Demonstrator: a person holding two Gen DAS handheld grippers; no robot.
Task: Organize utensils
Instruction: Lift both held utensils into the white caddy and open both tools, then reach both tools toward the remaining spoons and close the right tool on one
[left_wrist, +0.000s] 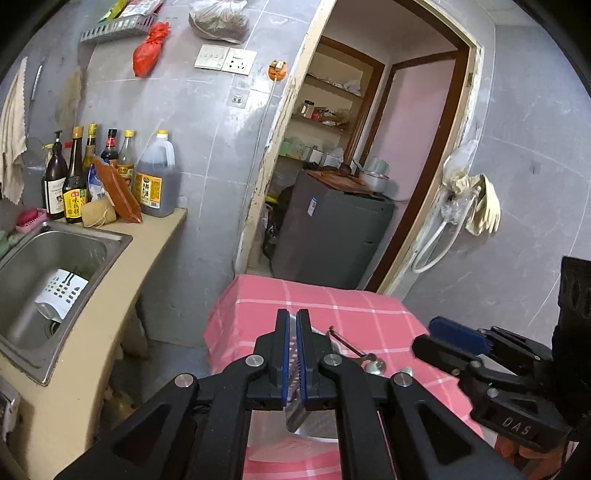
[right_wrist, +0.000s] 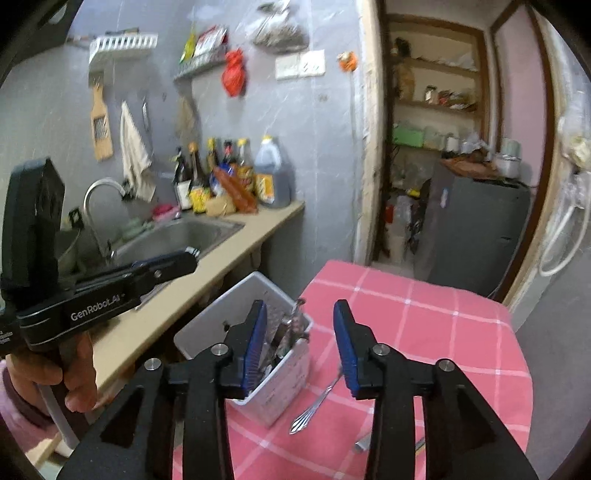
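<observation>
Your right hand-held gripper (right_wrist: 300, 343) hangs with its blue pads spread wide and nothing between them, above the near-left part of the pink checked tabletop (right_wrist: 424, 314). The thing it is best placed to take is the metal utensil (right_wrist: 317, 402) lying flat on the cloth just below and slightly ahead of the gap between the pads. Its long axis runs on a diagonal: the flared, ribbed handle end points toward you and to the left, and the shaft rises away to the right until it passes behind the right pad, so its working end is hidden and you cannot tell from here whether it is a fork or a spoon.

The white bin (right_wrist: 273, 387), already stocked with cutlery, stands just left of that utensil, touching or nearly touching the left pad in this view.

Your left hand-held gripper (left_wrist: 291, 354) has its pads pressed nearly together on a flat metal piece, probably a blade or handle, though too little shows to name it. It sits over the tabletop's left edge, with a dark-handled ladle or spoon (left_wrist: 351, 349) lying just to its right.

By my judgement the right side is nearer the loose utensil, and the pads should turn to straddle the diagonal shaft crosswise.
</observation>
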